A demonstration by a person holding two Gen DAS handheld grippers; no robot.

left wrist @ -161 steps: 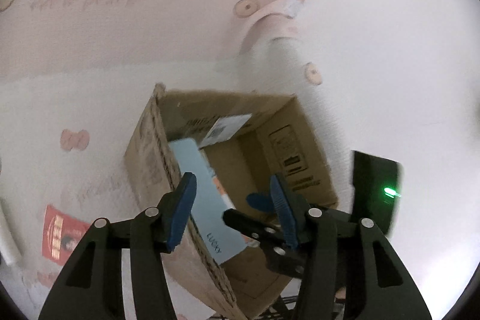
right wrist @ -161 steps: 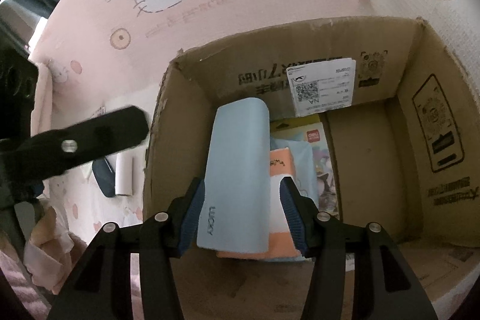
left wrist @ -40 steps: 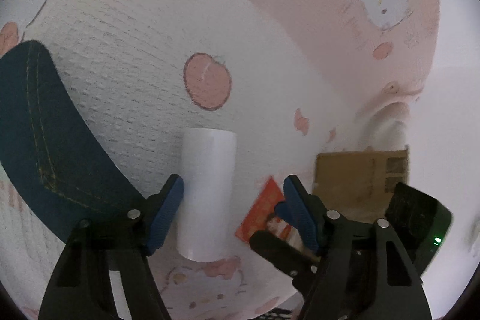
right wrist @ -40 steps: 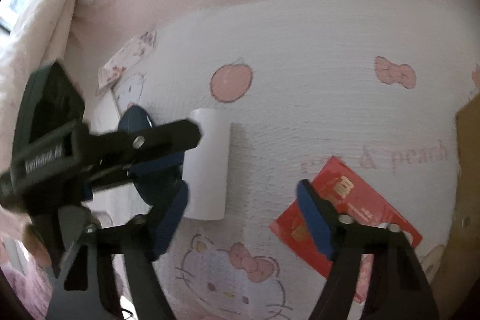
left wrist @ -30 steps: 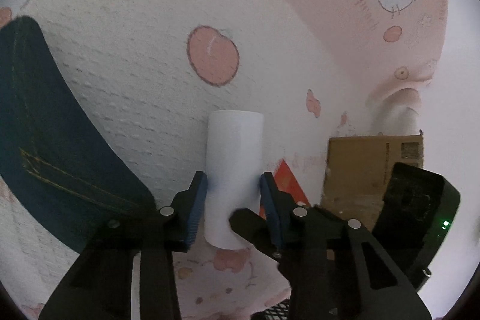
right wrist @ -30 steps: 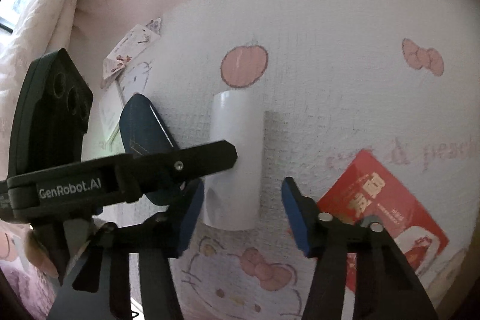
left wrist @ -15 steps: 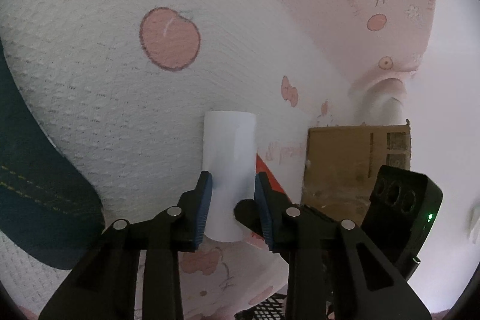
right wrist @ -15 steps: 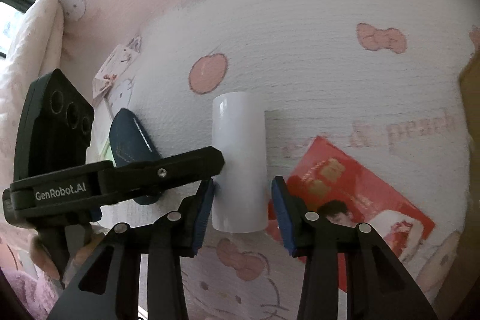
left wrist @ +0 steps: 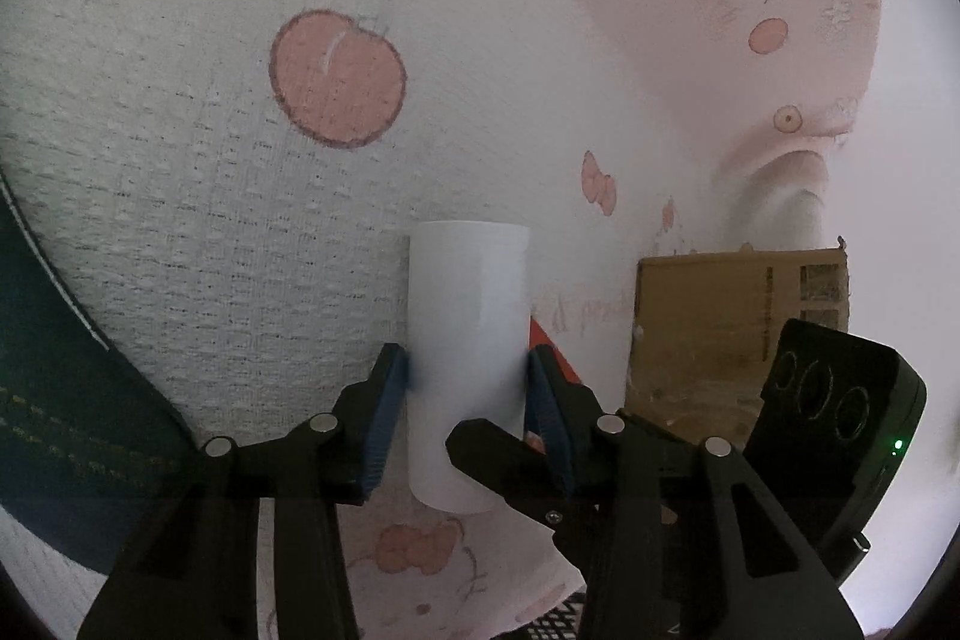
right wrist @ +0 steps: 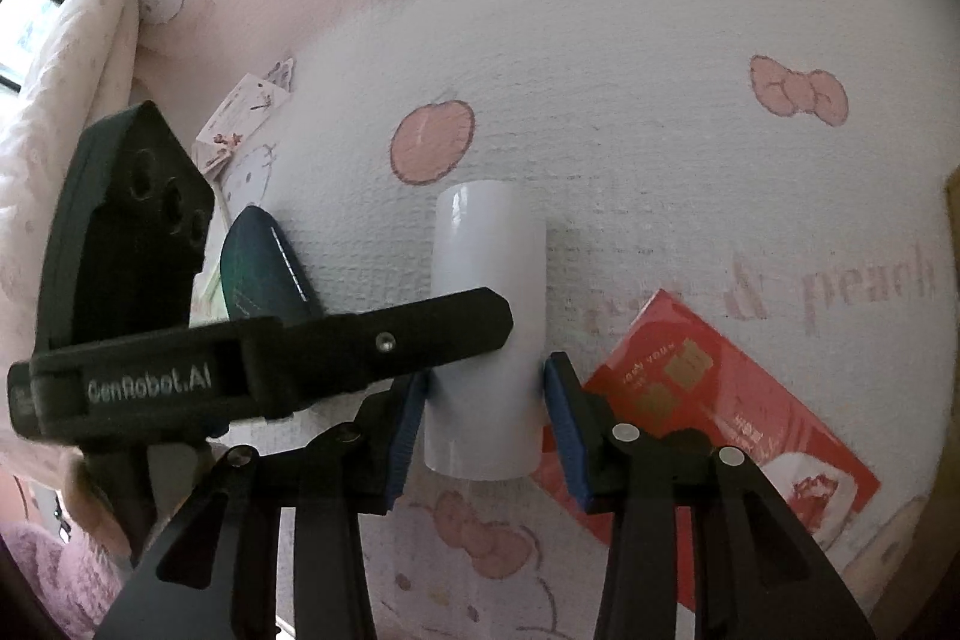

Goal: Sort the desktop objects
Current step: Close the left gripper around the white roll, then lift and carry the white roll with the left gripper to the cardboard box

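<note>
A pink-and-white cartoon-print cloth [right wrist: 660, 40] covers the tabletop, with a cardboard box [left wrist: 738, 316] at about 3 o'clock in the left wrist view and a red packet [right wrist: 708, 400] lying flat at about 4 o'clock in the right wrist view. A white cylinder [right wrist: 486, 334] lies on the cloth near the middle, just left of the packet. The right gripper [right wrist: 486, 418] has its blue pads against both sides of the cylinder, while the left gripper [left wrist: 468, 406] straddles it with jaws opening.
</note>
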